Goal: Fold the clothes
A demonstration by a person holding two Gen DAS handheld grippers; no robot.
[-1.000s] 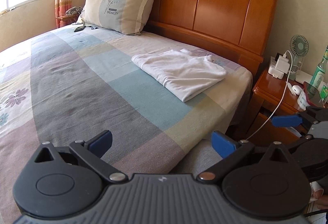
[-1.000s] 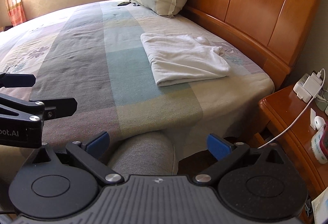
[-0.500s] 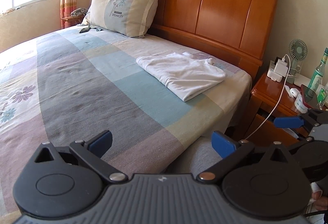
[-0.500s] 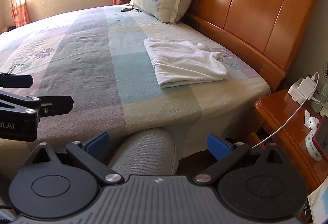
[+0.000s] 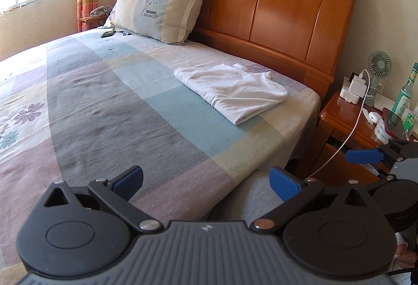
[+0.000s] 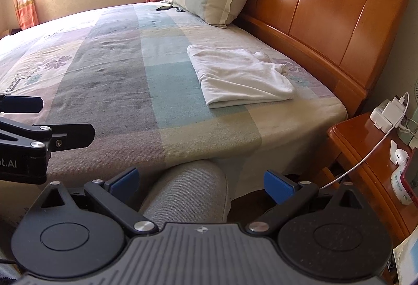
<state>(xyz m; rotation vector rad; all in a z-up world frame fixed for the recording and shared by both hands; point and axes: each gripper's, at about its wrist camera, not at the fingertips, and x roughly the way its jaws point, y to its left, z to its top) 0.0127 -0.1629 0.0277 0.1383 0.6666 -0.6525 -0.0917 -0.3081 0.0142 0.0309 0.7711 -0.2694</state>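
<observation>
Folded white garment (image 5: 232, 91) lying on striped bed (image 5: 104, 107), right of centre, near headboard (image 5: 274, 5).
Left gripper (image 5: 206, 178) and right gripper (image 6: 199, 179) hovering with jaws spread, empty; nightstand (image 6: 365, 154) cut off at right edge.

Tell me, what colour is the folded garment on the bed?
White, plain. The folded garment shows best in the right wrist view.

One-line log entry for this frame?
left tool open | right tool open | white shirt folded on bed | both clear
</observation>
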